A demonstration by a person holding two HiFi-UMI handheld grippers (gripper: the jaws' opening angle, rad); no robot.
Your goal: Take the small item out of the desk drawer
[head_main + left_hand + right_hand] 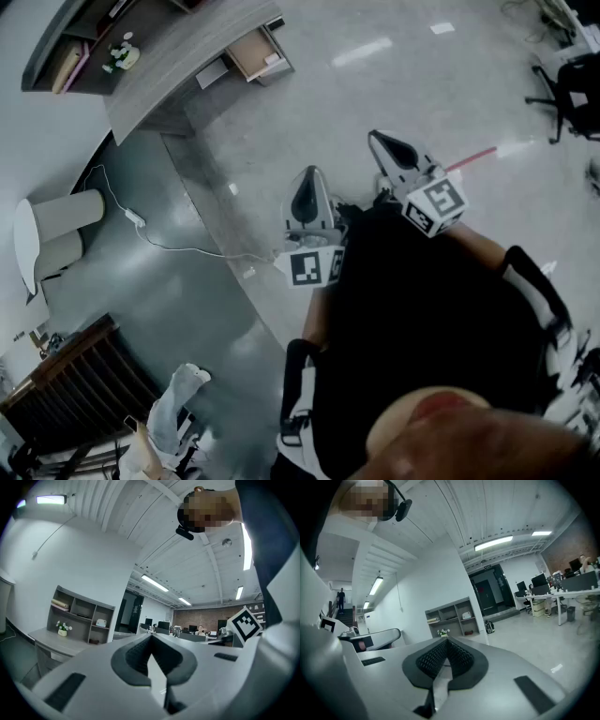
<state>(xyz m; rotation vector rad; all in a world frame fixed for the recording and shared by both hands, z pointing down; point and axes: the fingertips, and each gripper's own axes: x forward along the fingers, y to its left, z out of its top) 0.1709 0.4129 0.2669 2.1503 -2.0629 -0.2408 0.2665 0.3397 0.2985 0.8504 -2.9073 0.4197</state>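
Torso (422,319) in black; left gripper (310,178) and right gripper (380,141) held just before it, jaws closed, empty.
Desk (178,56) lies well apart; its light-wood drawer (249,52) stands pulled out, holding a pale patch (274,59), too small to identify.

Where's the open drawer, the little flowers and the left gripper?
Open light-brown wooden drawer (249,52): head view, on its bare inside bottom.
Small white-flowered plant (122,54): head view, on the blooms.
Left gripper (311,176): head view, at its shut tips.
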